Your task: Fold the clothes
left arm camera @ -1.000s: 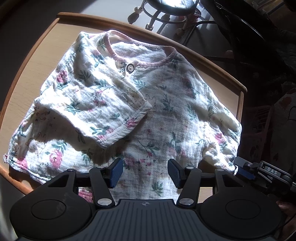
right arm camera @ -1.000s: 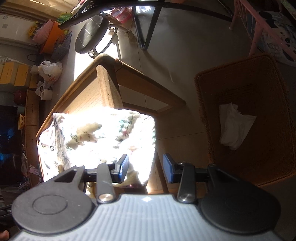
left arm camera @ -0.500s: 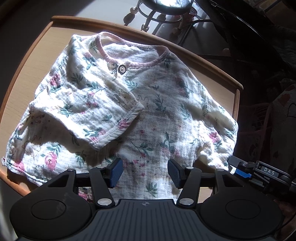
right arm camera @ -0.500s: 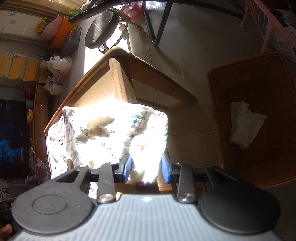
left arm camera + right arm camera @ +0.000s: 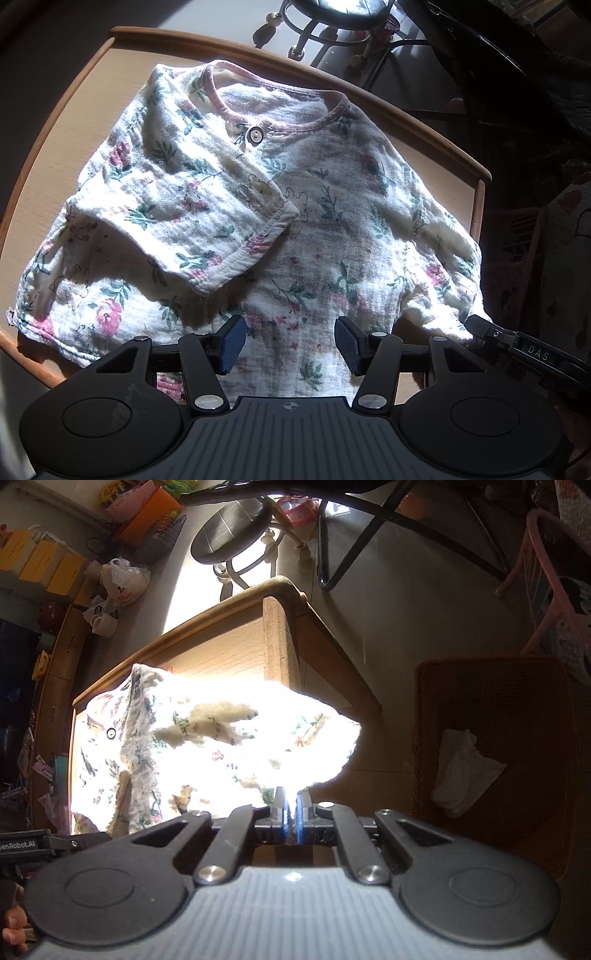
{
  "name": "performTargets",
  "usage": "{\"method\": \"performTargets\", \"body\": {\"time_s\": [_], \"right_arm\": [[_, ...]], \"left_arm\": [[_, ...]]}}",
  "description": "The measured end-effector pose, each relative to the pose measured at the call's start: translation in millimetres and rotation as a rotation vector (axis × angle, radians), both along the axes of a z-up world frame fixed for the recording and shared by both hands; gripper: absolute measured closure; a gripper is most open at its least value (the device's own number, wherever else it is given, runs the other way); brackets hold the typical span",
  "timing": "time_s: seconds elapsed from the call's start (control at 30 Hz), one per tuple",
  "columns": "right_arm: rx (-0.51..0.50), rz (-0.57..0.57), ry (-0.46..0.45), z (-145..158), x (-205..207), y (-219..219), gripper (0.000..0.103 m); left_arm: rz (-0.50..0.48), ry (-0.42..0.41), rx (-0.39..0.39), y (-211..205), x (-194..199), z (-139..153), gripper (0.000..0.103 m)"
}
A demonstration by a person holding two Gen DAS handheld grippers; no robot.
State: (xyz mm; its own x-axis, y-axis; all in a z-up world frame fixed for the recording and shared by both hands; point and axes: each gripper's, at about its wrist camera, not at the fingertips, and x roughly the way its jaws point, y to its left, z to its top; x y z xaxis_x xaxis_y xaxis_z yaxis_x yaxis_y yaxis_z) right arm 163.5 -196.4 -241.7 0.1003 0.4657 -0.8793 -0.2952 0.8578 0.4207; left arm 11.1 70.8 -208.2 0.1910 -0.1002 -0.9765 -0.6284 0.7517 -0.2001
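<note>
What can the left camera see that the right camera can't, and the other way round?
Only the left wrist view shows the left gripper open above the floral shirt, and one sleeve folded across its front. Only the right wrist view shows the right gripper shut on the shirt's edge, which has just been pinched as the jaws closed, plus a wicker basket holding a white cloth. Both show the shirt, its button, the wooden table and a stool.

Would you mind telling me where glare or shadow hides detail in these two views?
Right wrist view: sunlight blows out the floral top near the right gripper, whose jaws just closed on it. Left wrist view: print readable; the open left gripper shades the hem, surroundings dark.
</note>
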Motion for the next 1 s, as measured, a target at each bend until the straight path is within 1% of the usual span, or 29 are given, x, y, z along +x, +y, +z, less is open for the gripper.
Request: {"method": "performTargets", "body": {"time_s": [0.2,0.43,0.53,0.67,0.87,1.0], "right_arm": [[-0.066,0.066,-0.078,29,-12,23,0.098],[-0.114,0.101,-0.117,52,-23,61,0.098],[-0.136,0.121,-0.133,59,-30,82,0.098],[-0.153,0.115,-0.143,65,-37,107,0.098],[-0.154,0.105,-0.154,73,-54,142,0.098],[-0.159,0.102,-0.163,75,-63,166,0.098]], "left_arm": [[0.022,-0.004,0.005,13,-3,6,0.047],[0.050,-0.018,0.005,37,-12,15,0.047],[0.056,-0.019,0.004,49,-17,19,0.047],[0.053,-0.028,0.006,68,-27,24,0.047],[0.042,-0.025,0.002,99,-44,29,0.047],[0.014,-0.030,-0.011,121,-53,31,0.047]]}}
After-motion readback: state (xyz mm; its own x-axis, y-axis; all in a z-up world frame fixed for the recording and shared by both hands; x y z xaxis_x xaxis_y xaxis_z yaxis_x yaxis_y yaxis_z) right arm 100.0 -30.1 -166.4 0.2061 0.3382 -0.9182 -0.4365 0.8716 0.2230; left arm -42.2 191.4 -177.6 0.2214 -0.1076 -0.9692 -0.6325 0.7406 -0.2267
